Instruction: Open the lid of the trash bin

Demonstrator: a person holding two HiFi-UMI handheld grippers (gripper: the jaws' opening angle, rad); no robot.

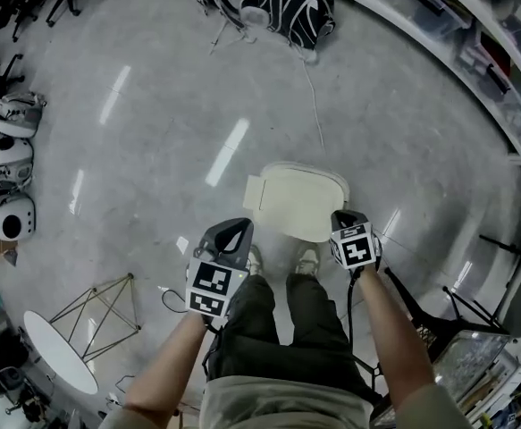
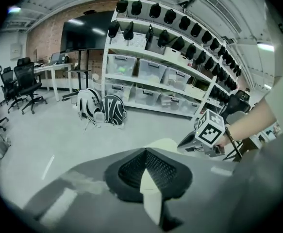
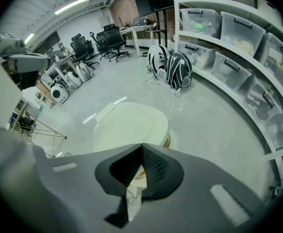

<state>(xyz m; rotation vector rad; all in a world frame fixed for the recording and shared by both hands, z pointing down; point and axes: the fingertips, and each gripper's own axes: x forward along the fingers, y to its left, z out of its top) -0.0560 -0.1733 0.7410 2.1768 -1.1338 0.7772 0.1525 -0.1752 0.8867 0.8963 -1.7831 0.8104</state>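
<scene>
Trash bin lid [image 1: 300, 202], cream, lies shut on the bin, just ahead of the person's shoes [image 1: 306, 259].

Head view: left gripper [image 1: 236, 232] hangs beside the lid's near-left edge and right gripper [image 1: 349, 217] at its near-right edge; contact cannot be told.

Left gripper view: jaws pressed together, nothing between them, lid beyond the tips.

Right gripper view: jaws likewise together and empty, lid just below.

Judgement: approach step, lifting not begun. The next move calls for a jaw tip under the lid's rim
</scene>
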